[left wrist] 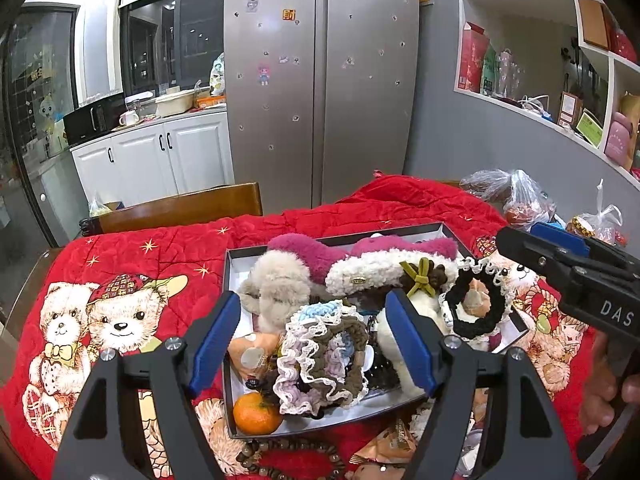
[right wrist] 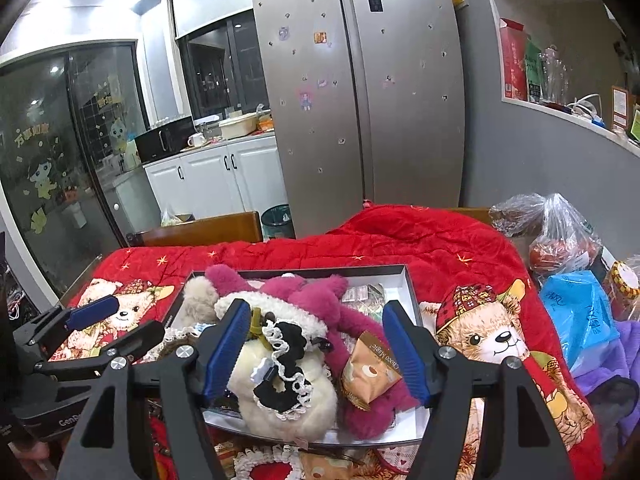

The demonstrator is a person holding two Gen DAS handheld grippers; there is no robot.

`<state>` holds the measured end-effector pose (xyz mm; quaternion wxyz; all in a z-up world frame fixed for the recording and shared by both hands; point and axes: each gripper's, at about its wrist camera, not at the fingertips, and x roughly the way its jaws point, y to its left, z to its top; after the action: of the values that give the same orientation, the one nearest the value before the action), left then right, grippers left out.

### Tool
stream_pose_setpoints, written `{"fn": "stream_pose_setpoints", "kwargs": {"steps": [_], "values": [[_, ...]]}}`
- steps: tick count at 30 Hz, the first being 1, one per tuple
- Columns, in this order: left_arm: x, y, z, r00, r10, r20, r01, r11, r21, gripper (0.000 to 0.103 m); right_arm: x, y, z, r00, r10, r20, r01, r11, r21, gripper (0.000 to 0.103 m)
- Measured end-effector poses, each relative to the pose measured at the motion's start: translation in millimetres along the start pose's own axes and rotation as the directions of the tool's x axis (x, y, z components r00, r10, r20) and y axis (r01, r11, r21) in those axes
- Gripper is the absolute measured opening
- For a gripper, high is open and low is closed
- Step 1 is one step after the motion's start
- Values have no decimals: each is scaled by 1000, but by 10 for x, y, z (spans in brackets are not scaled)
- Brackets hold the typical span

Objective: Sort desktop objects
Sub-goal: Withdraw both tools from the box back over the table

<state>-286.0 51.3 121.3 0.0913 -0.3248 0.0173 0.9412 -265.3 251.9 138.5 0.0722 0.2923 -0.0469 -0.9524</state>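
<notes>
A shallow dark-rimmed box (left wrist: 230,280) on a red bear-print blanket holds plush toys, scrunchies and snacks. In the left wrist view my left gripper (left wrist: 316,340) is open above a brown-and-lilac frilled scrunchie (left wrist: 320,360); a mandarin (left wrist: 256,414) lies at the box's near corner. A black lace-edged scrunchie (left wrist: 476,300) sits to the right. In the right wrist view my right gripper (right wrist: 316,352) is open over the same box (right wrist: 408,280), above a black scrunchie (right wrist: 286,368) on a cream plush (right wrist: 280,408) and a Choco Magic snack packet (right wrist: 370,372). A pink plush (right wrist: 320,296) lies behind.
A wooden bead bracelet (left wrist: 296,460) and snack packets lie on the blanket in front of the box. Plastic bags (right wrist: 560,240) and a blue bag (right wrist: 576,312) crowd the table's right side. A wooden chair back (left wrist: 180,208) stands beyond the table's far-left edge, with a fridge (left wrist: 320,80) behind.
</notes>
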Motion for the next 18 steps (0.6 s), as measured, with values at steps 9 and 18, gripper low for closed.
{"fn": "stream_pose_setpoints", "kwargs": {"steps": [9, 18], "values": [[-513, 19, 85, 998, -47, 32, 48, 998, -39, 91, -326, 121, 39, 1000, 11, 16, -11, 999, -35, 70], [-1494, 13, -113, 994, 34, 105, -34, 999, -6, 103, -1231, 258, 54, 995, 10, 101, -3, 998, -69, 83]]}}
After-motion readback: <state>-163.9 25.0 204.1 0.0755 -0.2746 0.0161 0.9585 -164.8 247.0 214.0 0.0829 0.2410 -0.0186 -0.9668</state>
